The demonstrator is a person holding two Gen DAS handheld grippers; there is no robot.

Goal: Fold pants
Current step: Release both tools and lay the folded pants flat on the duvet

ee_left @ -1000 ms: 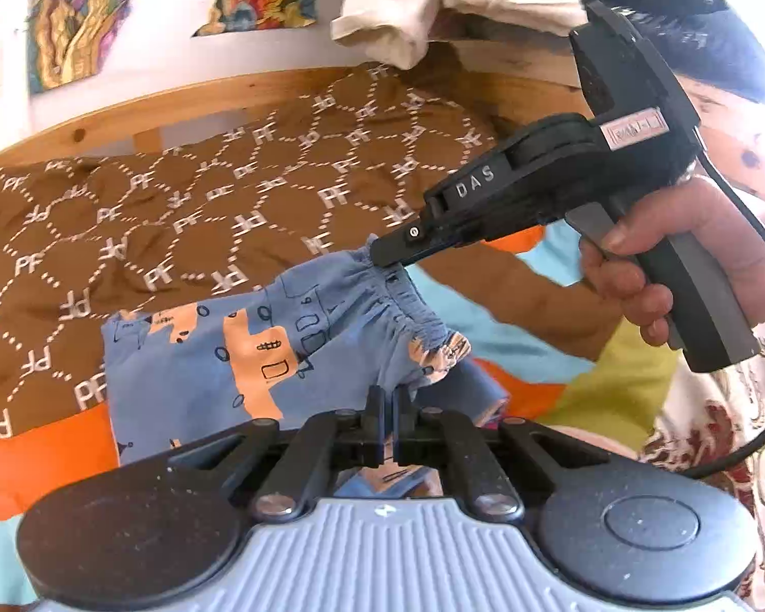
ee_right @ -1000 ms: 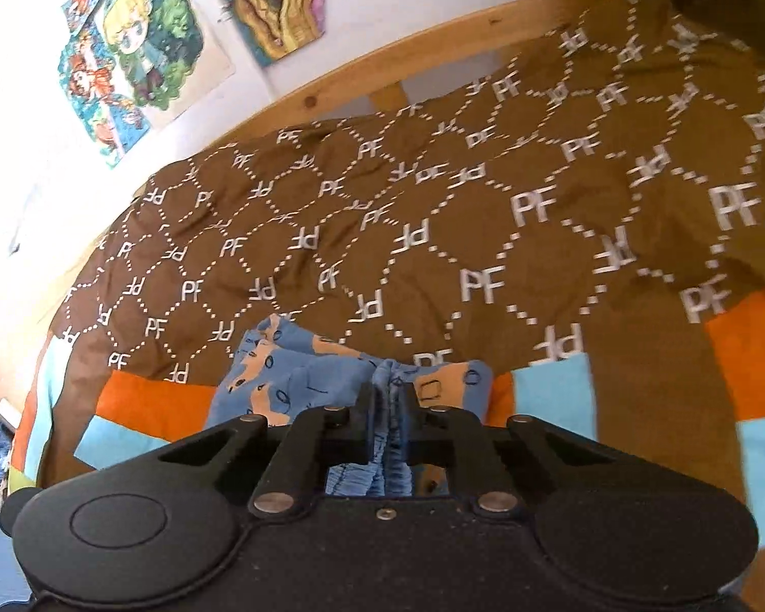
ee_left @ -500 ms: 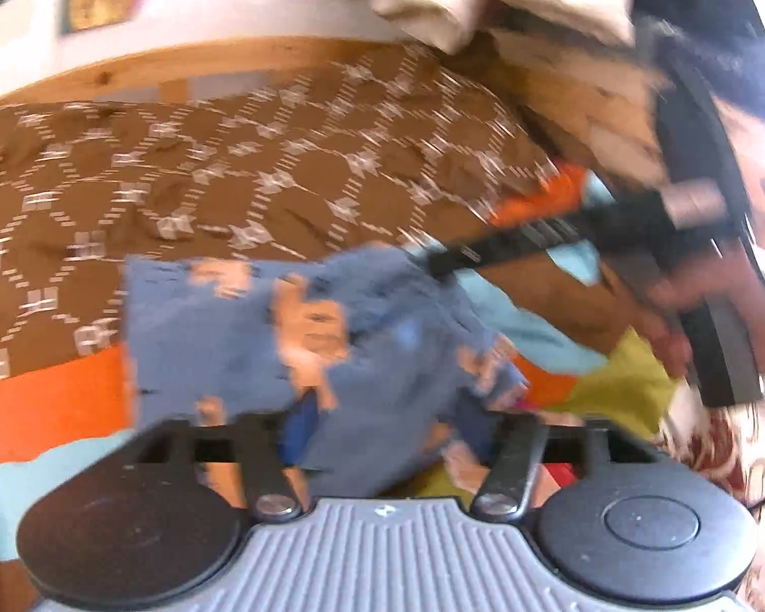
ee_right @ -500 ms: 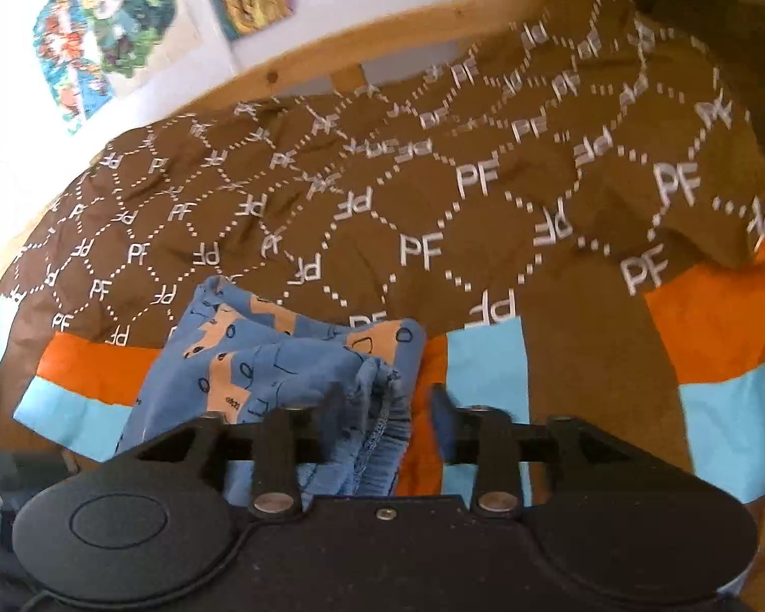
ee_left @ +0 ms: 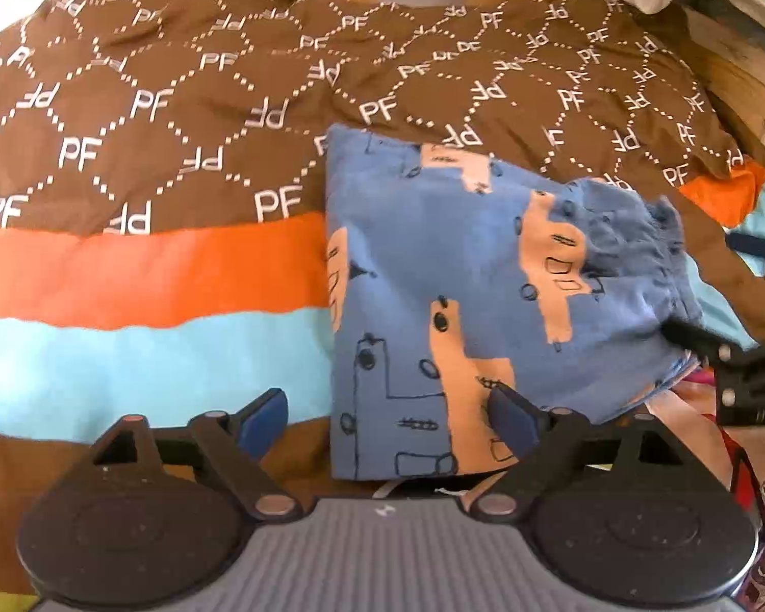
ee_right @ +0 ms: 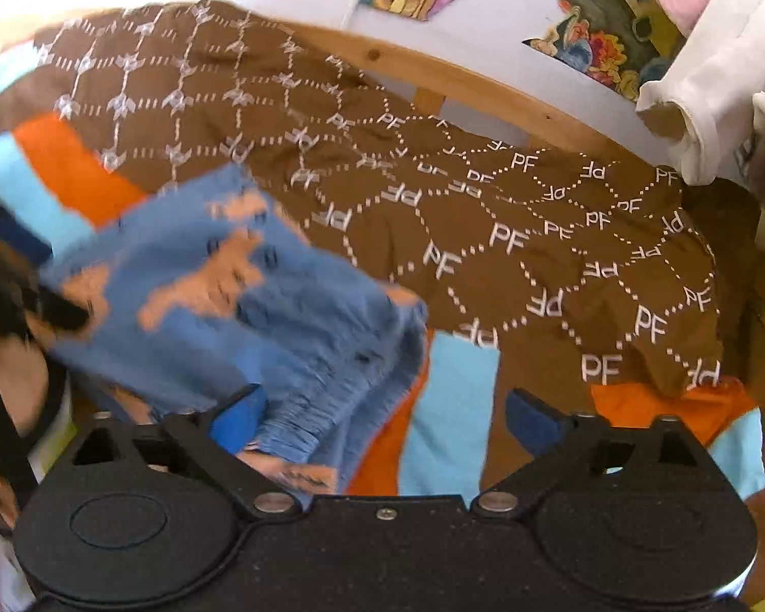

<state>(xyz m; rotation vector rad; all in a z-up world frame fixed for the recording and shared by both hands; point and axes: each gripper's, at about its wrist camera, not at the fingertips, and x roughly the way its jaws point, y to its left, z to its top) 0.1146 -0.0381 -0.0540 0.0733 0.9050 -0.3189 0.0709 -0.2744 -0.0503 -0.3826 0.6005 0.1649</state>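
1. Both claws have just been opening. A second ago each was pinched shut on the gathered waistband of the pants (ee_left: 464, 301); now the left claw (ee_left: 387, 421) stands spread wide, its right pad lying over the near edge of the cloth without pressing it.
2. The right claw (ee_right: 382, 418) is spread just as wide and grips nothing; the elastic waistband only runs past its left pad.
3. The pants have dropped from that raised bunch into a flatter, roughly rectangular packet on the bedspread (ee_left: 143, 265), straddling its orange and light-blue stripes, with the far edge on the brown "PF" part.
4. My reading: this is the release after a fold, so the fold looks largely done. The waistband side, on the packet's right in the left wrist view, is still ruffled and may want smoothing.
5. Count: one pair of pants, two claws, one bedspread.
6. Beyond the pants, one wooden bed rail (ee_right: 484, 86) runs past the far edge of the bedspread, with pale folded cloths (ee_right: 709, 97) at its right end.
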